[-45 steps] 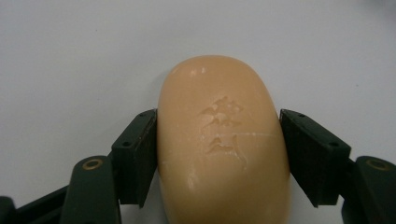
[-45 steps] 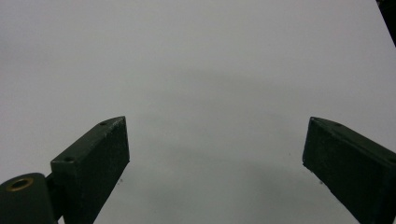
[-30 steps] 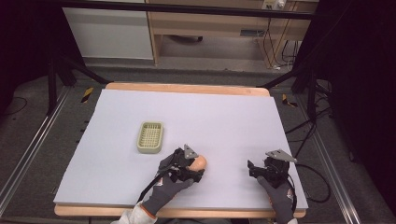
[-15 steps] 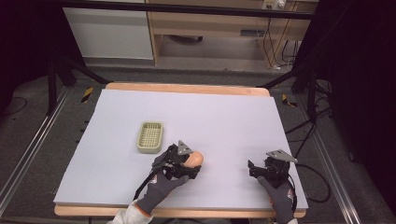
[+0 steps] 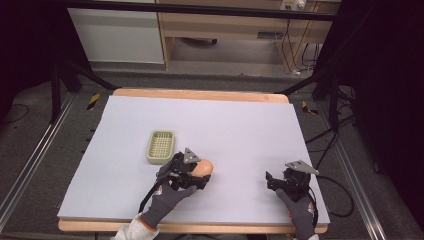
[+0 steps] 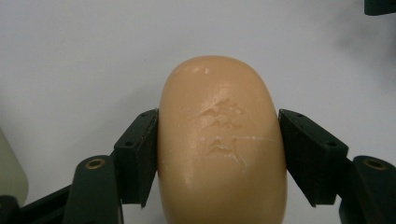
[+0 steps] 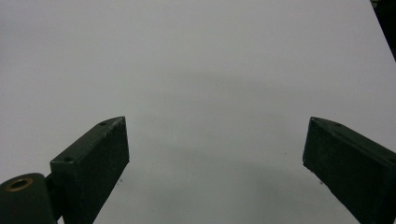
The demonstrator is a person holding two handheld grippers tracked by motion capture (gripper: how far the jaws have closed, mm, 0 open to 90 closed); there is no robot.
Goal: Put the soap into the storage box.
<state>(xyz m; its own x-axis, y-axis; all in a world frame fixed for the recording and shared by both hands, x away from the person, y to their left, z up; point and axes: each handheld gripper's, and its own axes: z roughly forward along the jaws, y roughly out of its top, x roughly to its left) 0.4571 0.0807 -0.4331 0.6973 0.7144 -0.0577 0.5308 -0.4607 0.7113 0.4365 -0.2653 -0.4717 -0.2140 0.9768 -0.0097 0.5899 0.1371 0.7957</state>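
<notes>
A tan oval bar of soap [image 6: 219, 140] with stamped marks sits between the two black jaws of my left gripper [image 6: 218, 154], which is shut on its sides. In the high view, the soap [image 5: 205, 166] and left gripper [image 5: 200, 172] are just above the white tabletop [image 5: 240, 130], front centre, right of a pale green slotted soap dish [image 5: 161, 146]. My right gripper [image 5: 272, 181] rests near the front right of the table. Its jaws [image 7: 215, 158] stand wide open over bare white surface with nothing between them.
The soap dish's pale corner [image 6: 9, 175] lies close to the left jaw. A wooden rim [image 5: 200, 94] borders the tabletop. Metal rails and cables lie on the floor to both sides, and a desk stands beyond the far edge.
My left gripper, still holding the soap, has drifted a little to the left and away from me, toward the soap dish. The right gripper has stayed put.
</notes>
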